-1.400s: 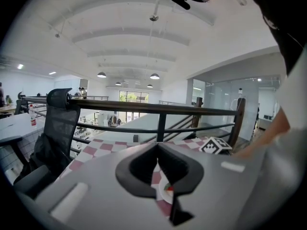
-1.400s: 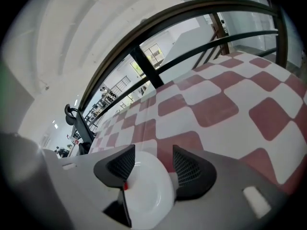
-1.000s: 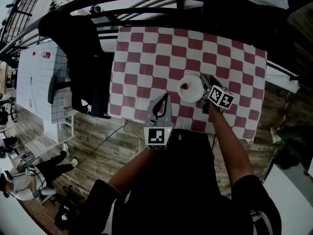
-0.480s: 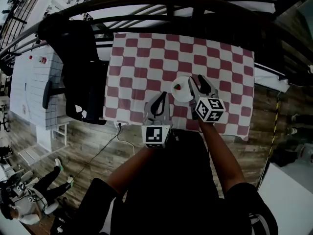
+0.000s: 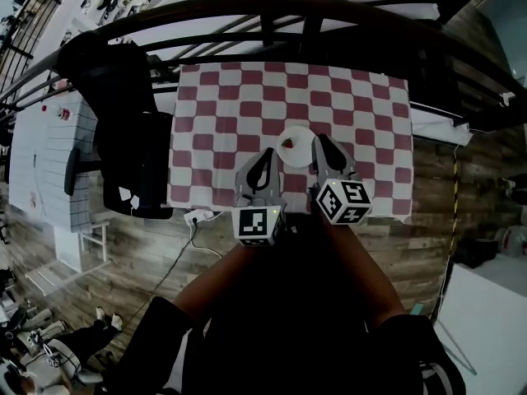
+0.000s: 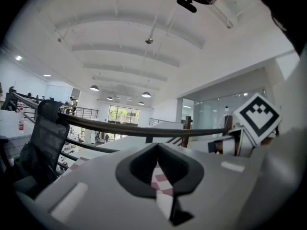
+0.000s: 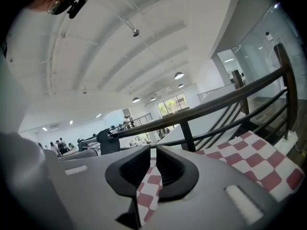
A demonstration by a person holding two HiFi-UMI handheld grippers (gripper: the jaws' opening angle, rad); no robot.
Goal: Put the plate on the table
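The head view is dim and flat with black corners, and strong fisheye bends the railing (image 5: 263, 6) into an arc. The table (image 5: 239, 113) is its brightest patch, evenly lit with no hard shadows. Both gripper views are bright: ceiling lamps (image 6: 94, 87) and a far window (image 6: 121, 115) glare against the white ceiling, the edges vignette black, and whatever lies nearest the lens is soft.

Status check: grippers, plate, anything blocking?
Left gripper shut, empty; right gripper empty, jaws just closing to a slit. Plate on checkered table, ungripped. Nothing blocking.
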